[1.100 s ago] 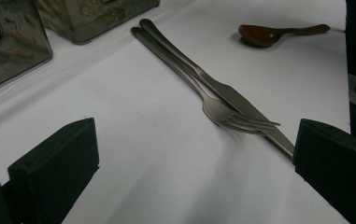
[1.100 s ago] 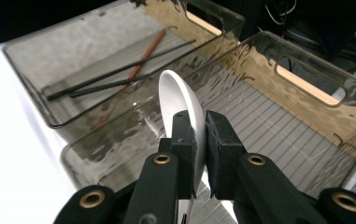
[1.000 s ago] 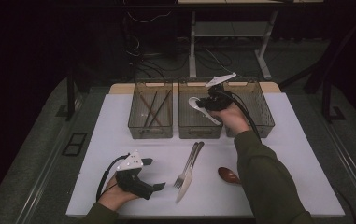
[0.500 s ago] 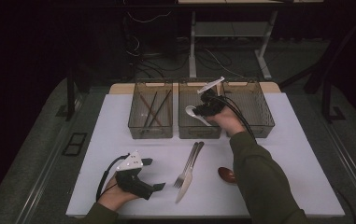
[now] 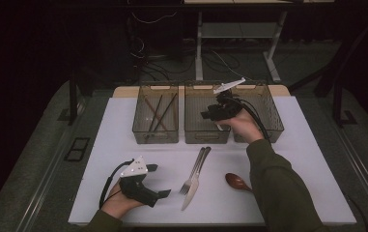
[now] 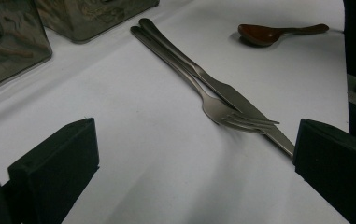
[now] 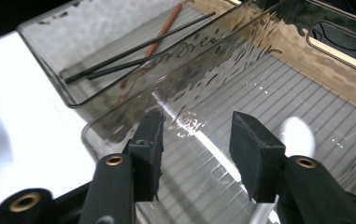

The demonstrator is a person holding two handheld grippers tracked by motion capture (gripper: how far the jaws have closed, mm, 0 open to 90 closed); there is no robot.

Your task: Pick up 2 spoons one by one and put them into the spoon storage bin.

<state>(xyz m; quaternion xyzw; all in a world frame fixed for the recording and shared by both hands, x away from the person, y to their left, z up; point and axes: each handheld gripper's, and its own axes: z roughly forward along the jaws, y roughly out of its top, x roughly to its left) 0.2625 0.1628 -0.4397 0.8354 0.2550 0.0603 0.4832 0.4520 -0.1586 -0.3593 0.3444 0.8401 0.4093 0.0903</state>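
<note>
Steel fork [image 5: 194, 170] beside knife [image 5: 196, 183], wooden spoon [image 5: 237, 181] near, three bins [image 5: 157, 135] behind

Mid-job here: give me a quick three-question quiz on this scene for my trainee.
1. True or false: the fork lies right alongside the knife.
2. Which bin holds the chopsticks? A the left one, B the middle one, C the right one.
3. Over which bin does the right hand-held gripper hover?
Key: 1 true; 2 A; 3 the middle bin.
</note>
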